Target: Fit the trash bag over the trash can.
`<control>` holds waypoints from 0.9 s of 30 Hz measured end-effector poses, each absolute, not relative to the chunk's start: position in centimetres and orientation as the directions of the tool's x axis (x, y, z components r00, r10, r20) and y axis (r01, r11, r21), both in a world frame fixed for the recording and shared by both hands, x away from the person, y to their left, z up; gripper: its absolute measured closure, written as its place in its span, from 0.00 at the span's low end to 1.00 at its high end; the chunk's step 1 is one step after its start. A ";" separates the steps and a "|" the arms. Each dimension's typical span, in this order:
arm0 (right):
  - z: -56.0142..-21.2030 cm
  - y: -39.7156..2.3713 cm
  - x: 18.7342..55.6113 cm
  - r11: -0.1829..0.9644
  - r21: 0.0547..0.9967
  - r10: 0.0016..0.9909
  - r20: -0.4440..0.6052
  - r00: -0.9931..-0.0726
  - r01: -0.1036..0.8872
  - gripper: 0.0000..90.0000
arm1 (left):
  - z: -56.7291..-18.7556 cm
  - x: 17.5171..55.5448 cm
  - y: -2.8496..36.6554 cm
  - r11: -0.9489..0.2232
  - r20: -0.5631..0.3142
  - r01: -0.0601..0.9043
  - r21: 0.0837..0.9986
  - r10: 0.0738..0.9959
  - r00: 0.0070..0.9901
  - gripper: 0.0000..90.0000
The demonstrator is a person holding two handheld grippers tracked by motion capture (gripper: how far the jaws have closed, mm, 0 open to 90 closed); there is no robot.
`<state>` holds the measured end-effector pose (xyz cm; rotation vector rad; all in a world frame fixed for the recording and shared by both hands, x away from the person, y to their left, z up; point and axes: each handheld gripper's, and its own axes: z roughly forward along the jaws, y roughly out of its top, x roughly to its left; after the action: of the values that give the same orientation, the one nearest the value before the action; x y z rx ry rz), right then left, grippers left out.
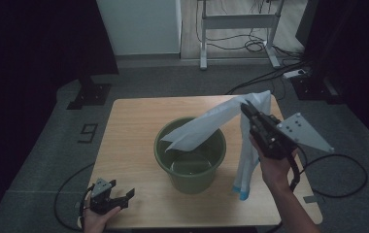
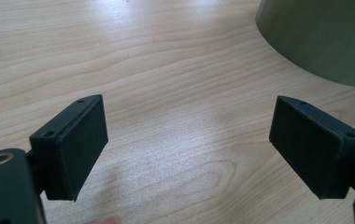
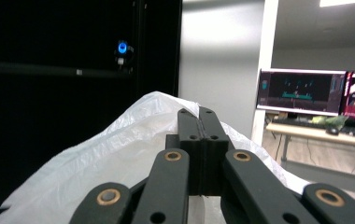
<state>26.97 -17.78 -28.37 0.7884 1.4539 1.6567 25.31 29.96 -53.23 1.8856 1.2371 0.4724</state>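
Over the green bucket, a white bag drapes inside.

A lab or office work space.
Grey carpet under a wooden table, cables and a power strip beyond its far right corner, lit monitors on a desk.
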 end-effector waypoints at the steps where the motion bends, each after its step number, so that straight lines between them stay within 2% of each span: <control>1: -28.9 -17.8 27.0 -0.043 0.989 0.860 -0.037 -0.508 -0.145 0.99 | -53.3 25.3 29.9 -0.192 -0.116 0.582 0.790 0.885 0.450 0.12; 11: -31.0 -18.0 26.7 -0.073 0.991 0.840 0.002 -0.543 -0.109 0.99 | -53.2 25.3 29.8 -0.193 -0.116 0.582 0.790 0.885 0.451 0.12; 27: -35.0 -15.4 27.6 0.003 0.999 0.827 -0.024 -0.562 -0.038 0.99 | -53.2 25.3 29.8 -0.198 -0.114 0.582 0.788 0.884 0.454 0.12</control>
<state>27.58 -15.43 -34.99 0.8270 1.6107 1.6379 25.33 29.81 -53.25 1.8969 1.2324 0.4710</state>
